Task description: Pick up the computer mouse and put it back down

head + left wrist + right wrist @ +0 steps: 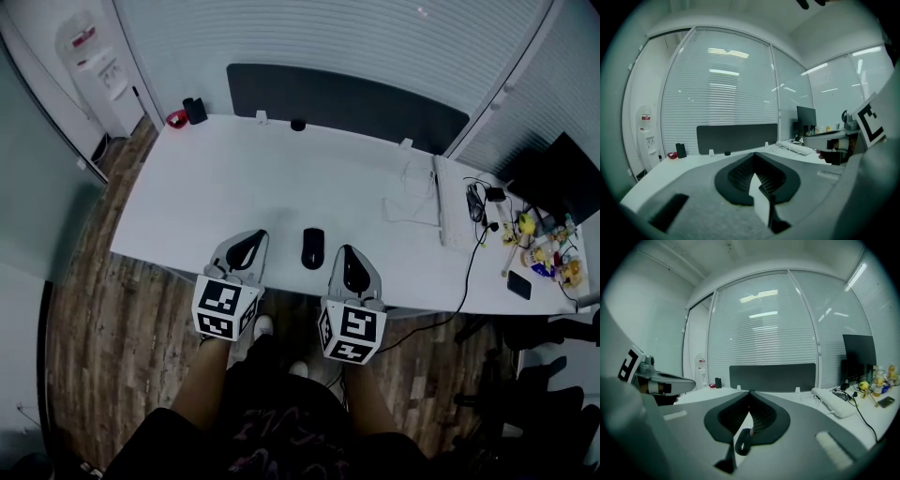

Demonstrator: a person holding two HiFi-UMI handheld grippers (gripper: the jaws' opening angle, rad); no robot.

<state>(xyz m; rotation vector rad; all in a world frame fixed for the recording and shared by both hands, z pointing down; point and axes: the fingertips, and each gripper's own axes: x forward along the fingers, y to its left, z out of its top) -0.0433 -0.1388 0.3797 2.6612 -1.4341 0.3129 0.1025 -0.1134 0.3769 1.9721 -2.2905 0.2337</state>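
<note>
A black computer mouse (pixel 312 247) lies on the white desk (pixel 244 178) near its front edge, between my two grippers and touching neither. My left gripper (pixel 260 233) hovers just left of it, jaws closed tip to tip (pixel 754 153) with nothing in them. My right gripper (pixel 345 249) hovers just right of it, also shut and empty (pixel 750 391). In the right gripper view the mouse (pixel 742 442) shows below, through the gap behind the closed tips. The left gripper view shows only the desk top through that gap.
A white keyboard (pixel 441 202) with cables lies at the right, with a phone (pixel 518 284) and small toys (pixel 539 248) beyond. A dark partition (pixel 347 98) stands along the back edge. A black box (pixel 194 111) sits at the back left corner, a water dispenser (pixel 94 66) on the floor.
</note>
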